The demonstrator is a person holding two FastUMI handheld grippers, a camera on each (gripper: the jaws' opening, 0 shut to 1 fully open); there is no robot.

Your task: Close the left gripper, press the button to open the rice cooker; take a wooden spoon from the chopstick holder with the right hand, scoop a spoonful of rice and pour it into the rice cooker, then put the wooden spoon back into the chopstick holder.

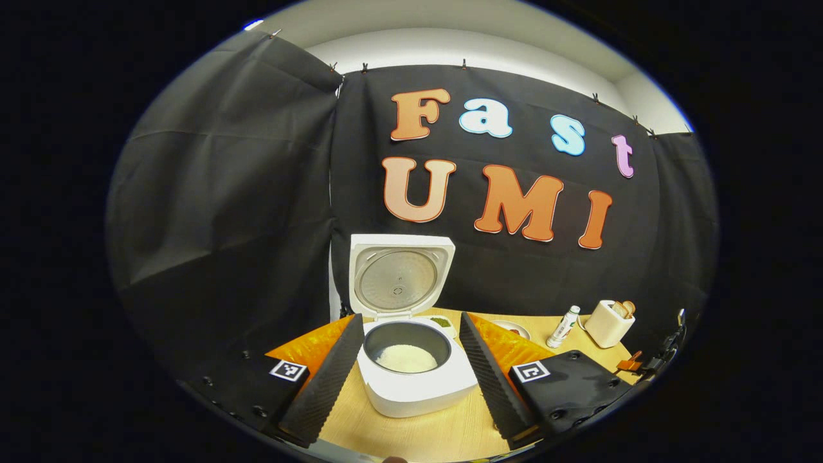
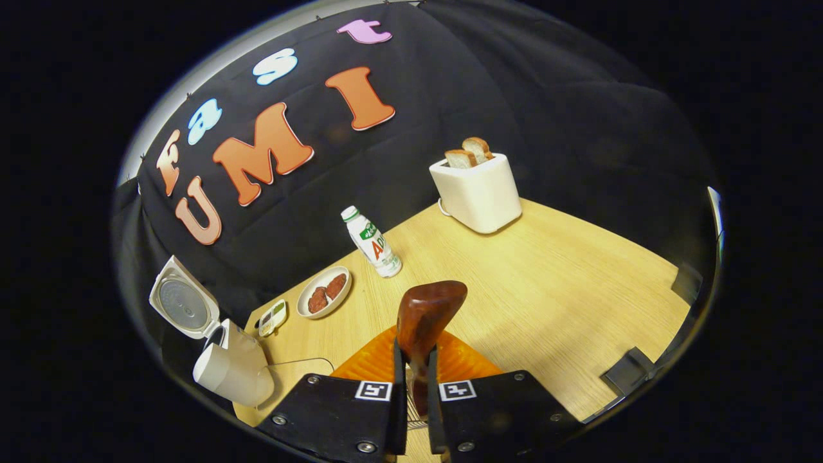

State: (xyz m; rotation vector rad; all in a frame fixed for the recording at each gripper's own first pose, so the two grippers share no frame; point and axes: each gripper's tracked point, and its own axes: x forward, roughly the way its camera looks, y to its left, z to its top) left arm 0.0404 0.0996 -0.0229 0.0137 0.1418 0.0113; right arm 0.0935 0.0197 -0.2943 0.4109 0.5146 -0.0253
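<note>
In the left gripper view the left gripper (image 1: 406, 372) hangs over the wooden table (image 1: 418, 434) with its 2 ribbed fingers (image 1: 328, 379) spread wide apart and gripping nothing. Straight ahead between those fingers sits the white rice cooker (image 1: 411, 376), its lid (image 1: 398, 276) swung upright at the back and its dark inner pot (image 1: 406, 346) showing a low mound of white rice (image 1: 406, 358) on the bottom. Just behind the pot's far right rim lies a small dish with something green (image 1: 441, 321). Farther off to the gripper's right stand a plate (image 1: 514, 330), a white bottle with a green cap (image 1: 564, 326) and a white toaster (image 1: 608, 323) holding bread. In the right gripper view the right gripper (image 2: 412, 379) has its 2 fingers drawn close together and clamped on the wooden spoon (image 2: 425, 315), whose dark reddish-brown end rises above the fingertips, tilted slightly right. Below the fingers a bit of wire mesh (image 2: 411, 405) shows, too little to say what it is. Ahead of this gripper stands the same bottle (image 2: 371, 241), beyond it to the right the toaster (image 2: 477, 190) with 2 slices of bread (image 2: 469, 152), and to the left the plate (image 2: 324, 292) carrying 2 brown pieces. Far to the left sits the rice cooker (image 2: 228, 366) with its lid (image 2: 183, 305) open.
</note>
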